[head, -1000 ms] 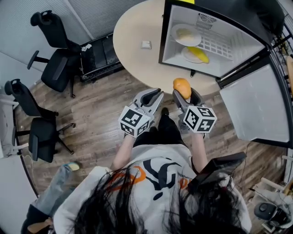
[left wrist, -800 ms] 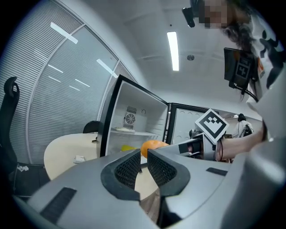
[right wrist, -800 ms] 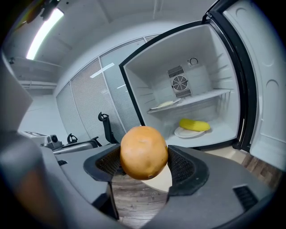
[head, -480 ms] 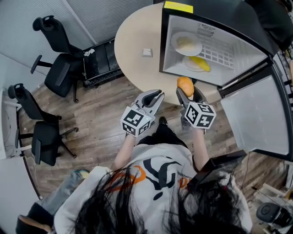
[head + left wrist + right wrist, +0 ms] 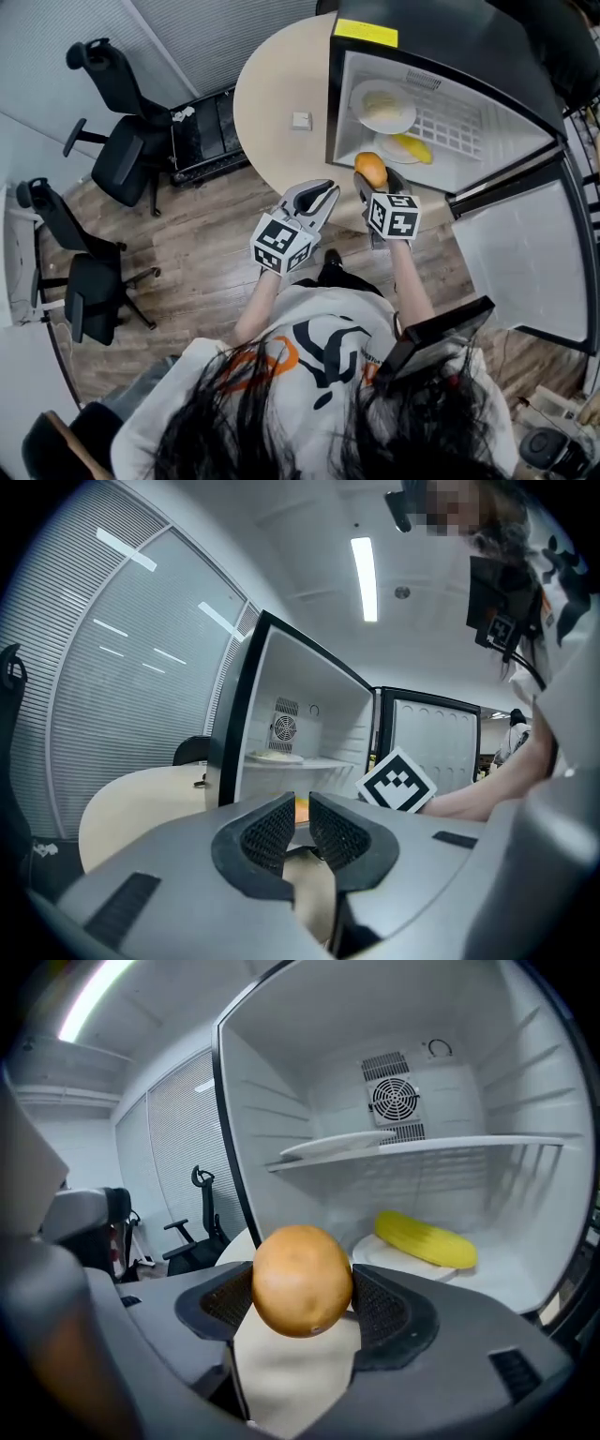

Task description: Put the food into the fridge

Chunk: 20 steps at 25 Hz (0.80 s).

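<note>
**Orange gripped at the mouth of the fridge**

Head view: your right gripper [image 5: 373, 174] is closed on an orange [image 5: 370, 169], held at the tip of its jaws; the tool is at the lower front edge of the open fridge [image 5: 349, 84]. Ahead of it, inside, a plate [image 5: 382, 98] with pale food lies on the shelf [image 5: 459, 117]; lower down, a yellow fruit [image 5: 419, 147] rests on a second plate [image 5: 398, 150]. Your left gripper [image 5: 319, 195] is just beside the right one, on its left, outside the fridge; its tips are at the rim of the round table [image 5: 272, 84].

Left gripper view: the jaws are nearly together with only a thin slit between the pads; nothing sits in that slit. The open fridge is ahead of the tool; your right gripper is ahead and to its right.

Right gripper view: both pads press the orange's sides; the fruit bulges above the jaws. Ahead and to the right of the tool, the yellow fruit lies on its plate on the fridge floor; the shelf with the other plate is above.
</note>
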Each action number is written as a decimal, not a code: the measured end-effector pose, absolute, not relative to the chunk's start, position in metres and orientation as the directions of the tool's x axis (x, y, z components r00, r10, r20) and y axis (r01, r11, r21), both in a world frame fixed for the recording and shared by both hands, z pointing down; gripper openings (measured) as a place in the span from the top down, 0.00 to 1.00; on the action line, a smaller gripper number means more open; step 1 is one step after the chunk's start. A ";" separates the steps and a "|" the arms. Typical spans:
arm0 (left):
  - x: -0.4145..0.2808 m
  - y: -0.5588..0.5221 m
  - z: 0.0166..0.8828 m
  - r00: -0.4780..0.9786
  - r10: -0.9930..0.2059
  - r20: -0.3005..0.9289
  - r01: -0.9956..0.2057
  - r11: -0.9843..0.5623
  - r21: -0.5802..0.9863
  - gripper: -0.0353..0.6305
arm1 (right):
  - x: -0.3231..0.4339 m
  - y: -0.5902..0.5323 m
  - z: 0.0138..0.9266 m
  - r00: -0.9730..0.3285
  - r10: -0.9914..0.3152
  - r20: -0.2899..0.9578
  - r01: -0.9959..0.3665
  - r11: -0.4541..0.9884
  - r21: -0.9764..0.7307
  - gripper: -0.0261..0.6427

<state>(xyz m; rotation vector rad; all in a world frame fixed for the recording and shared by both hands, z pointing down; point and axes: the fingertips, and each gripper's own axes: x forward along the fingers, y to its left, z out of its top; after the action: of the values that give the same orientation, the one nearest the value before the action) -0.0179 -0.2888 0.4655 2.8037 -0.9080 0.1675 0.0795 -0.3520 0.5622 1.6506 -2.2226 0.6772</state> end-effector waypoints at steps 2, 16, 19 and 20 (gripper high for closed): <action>-0.017 -0.294 0.464 0.805 -0.572 0.159 -0.592 -0.793 0.145 0.89 | 0.076 -0.367 0.570 -0.309 -0.808 0.502 -0.951 0.255 -0.174 0.47; -0.018 -0.306 0.471 0.796 -0.581 0.170 -0.604 -0.782 0.152 0.89 | 0.072 -0.427 0.598 -0.297 -0.780 0.551 -0.936 0.352 -0.007 0.47; -0.019 -0.308 0.469 0.792 -0.586 0.169 -0.609 -0.779 0.151 0.89 | 0.072 -0.431 0.603 -0.291 -0.769 0.569 -0.930 0.368 0.022 0.47; -0.019 -0.308 0.468 0.791 -0.588 0.168 -0.610 -0.778 0.150 0.89 | 0.072 -0.433 0.605 -0.288 -0.766 0.575 -0.928 0.372 0.030 0.47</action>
<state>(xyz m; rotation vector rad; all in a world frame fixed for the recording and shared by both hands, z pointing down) -0.0190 -0.3085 0.4681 2.7847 -0.9415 0.1648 0.0721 -0.4326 0.6046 1.4587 -2.1337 0.4260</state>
